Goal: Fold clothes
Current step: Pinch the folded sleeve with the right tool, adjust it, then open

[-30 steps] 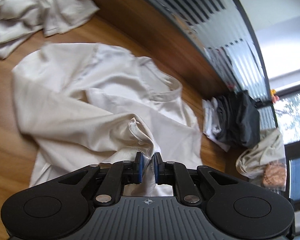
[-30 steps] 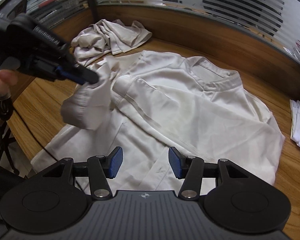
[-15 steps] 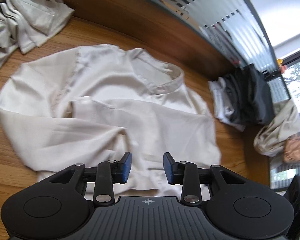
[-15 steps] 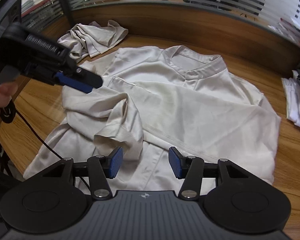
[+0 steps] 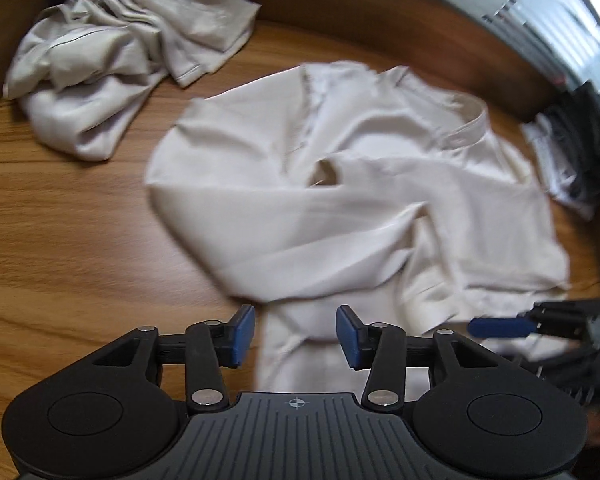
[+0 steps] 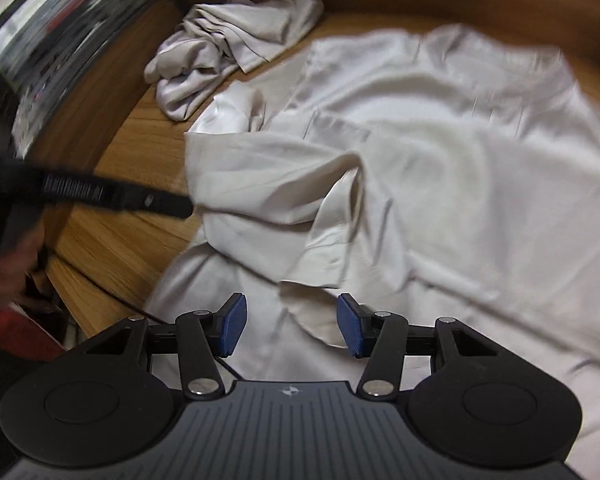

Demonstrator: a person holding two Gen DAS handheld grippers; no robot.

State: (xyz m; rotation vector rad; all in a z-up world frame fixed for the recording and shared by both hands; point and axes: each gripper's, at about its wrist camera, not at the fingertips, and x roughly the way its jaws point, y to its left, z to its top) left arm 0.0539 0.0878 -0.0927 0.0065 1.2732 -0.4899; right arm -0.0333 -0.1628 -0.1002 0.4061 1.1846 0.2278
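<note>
A cream collared shirt (image 5: 340,208) (image 6: 440,152) lies spread on the wooden table (image 5: 60,220), one sleeve (image 5: 300,220) draped across its front, cuff (image 6: 328,248) near the hem. My left gripper (image 5: 295,332) hovers over the shirt's lower left edge, its jaws opening with nothing pinched between them. One of its fingers (image 6: 160,202) shows at the shirt's left side. My right gripper (image 6: 291,328) stands open above the lower front, close to the cuff and gripping nothing. A blue fingertip (image 5: 496,326) of it reaches in from the right by the hem.
A crumpled cream garment (image 5: 112,60) (image 6: 228,52) sits at the back left. Dark and white clothes (image 5: 572,148) are piled at the right. A raised wooden rim (image 5: 380,20) bounds the far side. The table's near edge (image 6: 80,280) runs by a person's hand (image 6: 0,272).
My left gripper let go of the sleeve, which now lies across the shirt front, and its jaws widened. Both grippers sank closer to the shirt's lower part.
</note>
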